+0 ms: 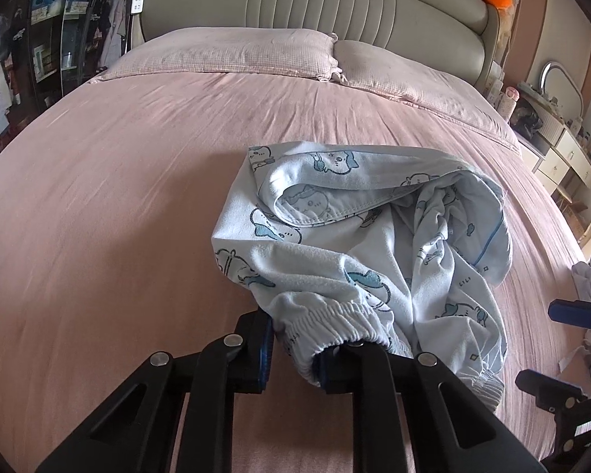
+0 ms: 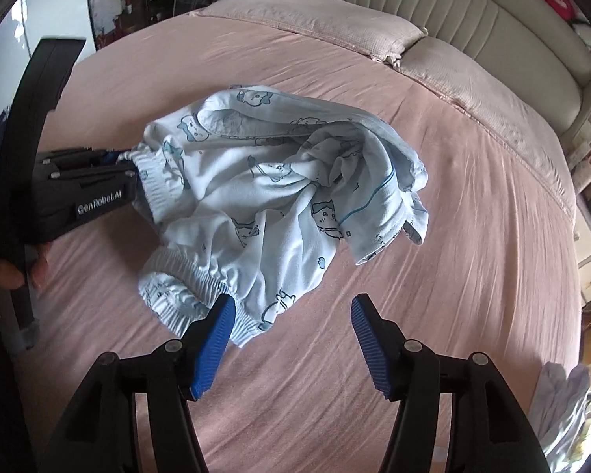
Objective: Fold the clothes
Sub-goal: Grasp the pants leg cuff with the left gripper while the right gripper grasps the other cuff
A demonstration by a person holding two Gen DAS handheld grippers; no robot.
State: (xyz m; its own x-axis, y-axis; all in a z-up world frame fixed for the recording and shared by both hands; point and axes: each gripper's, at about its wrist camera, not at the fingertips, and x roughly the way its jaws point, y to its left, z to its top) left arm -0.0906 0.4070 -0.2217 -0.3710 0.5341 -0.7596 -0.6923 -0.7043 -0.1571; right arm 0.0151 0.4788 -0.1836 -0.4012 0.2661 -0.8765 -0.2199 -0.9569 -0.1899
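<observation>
pyjama trousers [image 2: 264, 193], pale blue with a cartoon print, lie bunched in a loose heap near the middle of the pink bed sheet [image 2: 453, 236], neither flat nor folded into any tidy shape. one elastic cuff [image 1: 327, 327] is pinched in the left gripper [image 1: 295, 351], whose fingers are closed onto the gathered band; in the right wrist view that gripper comes in from the side with the cuff bunched at its tip. the other cuff [image 2: 193, 295] lies on the sheet just in front of the right gripper [image 2: 291, 339]. that gripper's blue pads [image 2: 216, 339] stand wide apart and hold nothing, with the left pad at the very edge of the free cuff and the right pad over bare sheet.

risks from here, as i judge them. the left grip is on ribbed elastic only, so a sharp pull could let the band slide out and drop the leg back into the pile. if the right gripper closes where it stands it may catch only the cuff's rim, or pinch sheet along with cloth and drag the bedding up. the legs look twisted over one another, with a hem flap turned back on top, so lifting by both cuffs could tighten that twist rather than spread the fabric. more cloth [image 2: 559, 406] lies near the bed's right edge, well apart from this heap.
</observation>
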